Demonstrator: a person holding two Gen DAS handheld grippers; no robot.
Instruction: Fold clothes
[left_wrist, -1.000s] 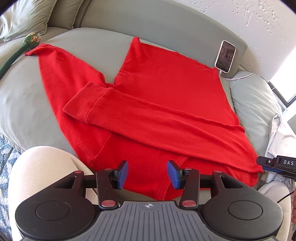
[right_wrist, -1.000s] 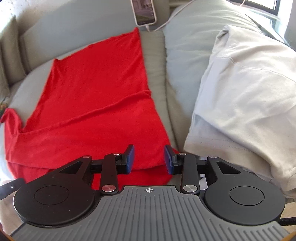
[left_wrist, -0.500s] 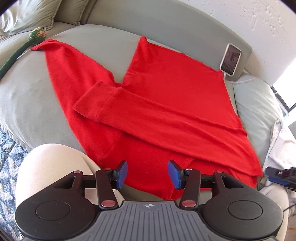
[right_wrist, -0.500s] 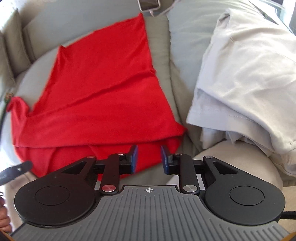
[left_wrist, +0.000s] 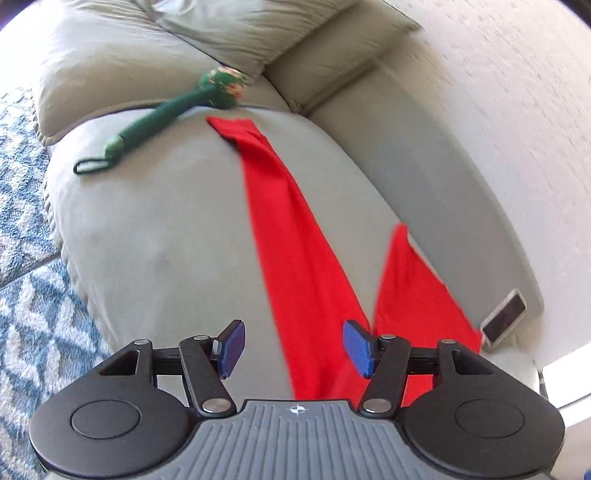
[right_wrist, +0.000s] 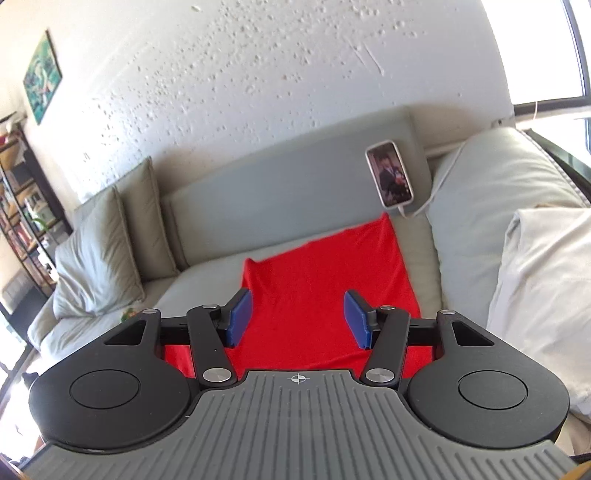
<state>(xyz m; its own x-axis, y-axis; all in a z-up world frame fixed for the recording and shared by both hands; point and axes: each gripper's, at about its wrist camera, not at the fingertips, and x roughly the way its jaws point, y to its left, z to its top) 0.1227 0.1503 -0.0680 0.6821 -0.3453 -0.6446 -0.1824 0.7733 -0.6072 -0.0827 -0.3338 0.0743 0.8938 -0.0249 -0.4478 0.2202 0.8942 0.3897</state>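
Observation:
A red long-sleeved top (right_wrist: 325, 288) lies spread on the grey-green sofa seat (left_wrist: 155, 229). In the left wrist view one red sleeve (left_wrist: 291, 229) runs away from me to its cuff near the back cushions. My left gripper (left_wrist: 293, 349) hovers over the near end of that sleeve, jaws opening, nothing between the blue pads (left_wrist: 232, 347). My right gripper (right_wrist: 297, 319) is raised above the top's body, jaws opening, with nothing held between them.
A green knitted toy (left_wrist: 162, 114) lies on the sofa by the sleeve's cuff. A phone (right_wrist: 393, 177) on a cable leans against the backrest. Pale folded clothes (right_wrist: 543, 295) sit at the right. A blue patterned rug (left_wrist: 26, 266) covers the floor at left.
The left gripper has swung left and rolled, now facing the outstretched sleeve and the toy. The right gripper has risen and tilted up, showing the wall. Both sets of jaws have widened.

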